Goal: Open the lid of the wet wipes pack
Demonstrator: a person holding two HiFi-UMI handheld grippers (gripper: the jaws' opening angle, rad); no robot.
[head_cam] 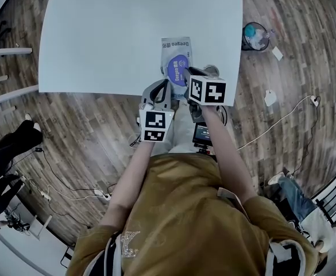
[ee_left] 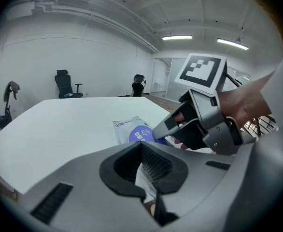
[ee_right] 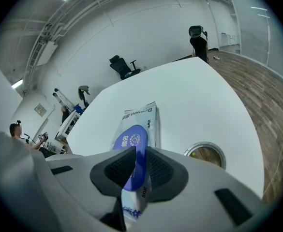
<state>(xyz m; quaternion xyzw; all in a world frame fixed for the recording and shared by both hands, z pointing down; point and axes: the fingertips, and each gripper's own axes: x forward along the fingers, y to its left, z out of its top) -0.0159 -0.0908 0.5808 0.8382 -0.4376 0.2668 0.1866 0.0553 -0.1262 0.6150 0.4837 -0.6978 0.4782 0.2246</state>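
– Two tools on one small thing: why, going by the head view?
– As I read it, one anchors and one peels. The wet wipes pack (head_cam: 175,52) lies near the front edge of the white worktop (head_cam: 99,39). The left tool (head_cam: 161,91) meets its near end, while the right tool (head_cam: 186,78) reaches onto the blue lid (head_cam: 178,66).
– And the left gripper view?
– The left tool (ee_left: 145,164) has its pads closed on a fold of the pack's white near end, probably to hold it down. Just beyond, the right tool (ee_left: 166,127) pinches the near edge of the lid (ee_left: 140,134).
– Does the right gripper view agree?
– Yes. The right tool (ee_right: 135,164) is clamped on the lid (ee_right: 131,140), which rises edge-on between its pads. The rest of the pack (ee_right: 145,114) stretches away flat, straight ahead, beside a round port (ee_right: 205,154) in the worktop. The lid looks partly lifted, not fully open.
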